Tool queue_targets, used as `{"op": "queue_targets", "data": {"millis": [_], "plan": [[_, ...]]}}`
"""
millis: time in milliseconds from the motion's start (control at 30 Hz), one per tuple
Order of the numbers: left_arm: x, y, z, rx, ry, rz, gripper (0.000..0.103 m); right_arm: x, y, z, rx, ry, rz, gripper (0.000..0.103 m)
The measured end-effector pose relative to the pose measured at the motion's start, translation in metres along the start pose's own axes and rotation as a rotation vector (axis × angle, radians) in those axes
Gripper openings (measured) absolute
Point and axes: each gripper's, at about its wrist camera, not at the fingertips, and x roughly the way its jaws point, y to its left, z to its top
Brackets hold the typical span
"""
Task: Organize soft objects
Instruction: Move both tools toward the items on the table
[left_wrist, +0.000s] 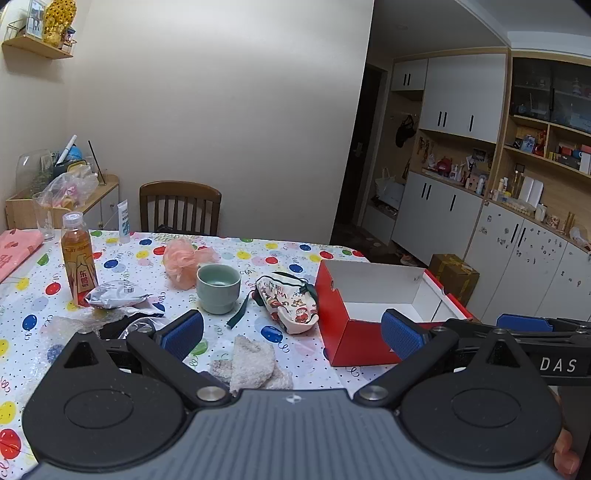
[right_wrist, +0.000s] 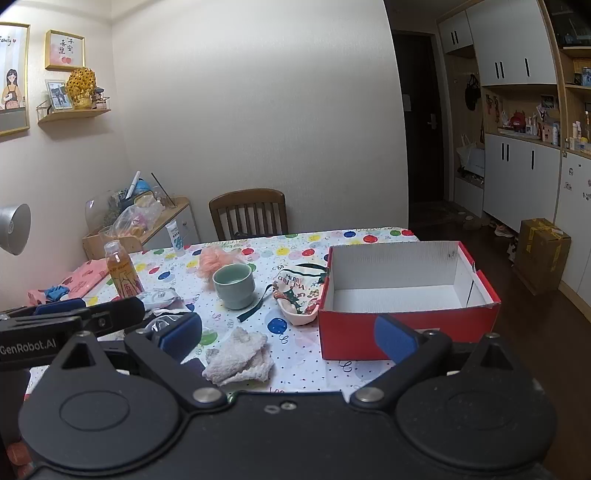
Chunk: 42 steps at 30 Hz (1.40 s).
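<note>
A fuzzy white sock (left_wrist: 251, 362) (right_wrist: 240, 356) lies on the balloon-print tablecloth near the front edge. A Christmas cloth pouch (left_wrist: 290, 301) (right_wrist: 299, 297) with a green ribbon lies beside a red cardboard box (left_wrist: 351, 336) (right_wrist: 406, 325), whose white inside is empty. A peach bath pouf (left_wrist: 183, 260) (right_wrist: 214, 260) sits behind a green ceramic cup (left_wrist: 218, 288) (right_wrist: 234, 286). My left gripper (left_wrist: 291, 334) is open and empty above the sock. My right gripper (right_wrist: 288, 336) is open and empty, between the sock and the box.
A tea bottle (left_wrist: 78, 258) (right_wrist: 123, 273), a crumpled silver snack bag (left_wrist: 116, 295) and a white tube (left_wrist: 124, 221) stand at the left. A pink cloth (left_wrist: 16, 251) lies far left. A wooden chair (left_wrist: 181, 206) stands behind the table. Cabinets line the right wall.
</note>
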Motion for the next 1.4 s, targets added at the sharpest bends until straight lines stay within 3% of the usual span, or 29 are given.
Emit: {"op": "queue_targets", "data": {"millis": [1400], "plan": [[0.013,0.017,0.005,-0.017,0.029,0.055,0.103,0.018,0.011,0.008,-0.015,0.006,0.031,0.1]]}}
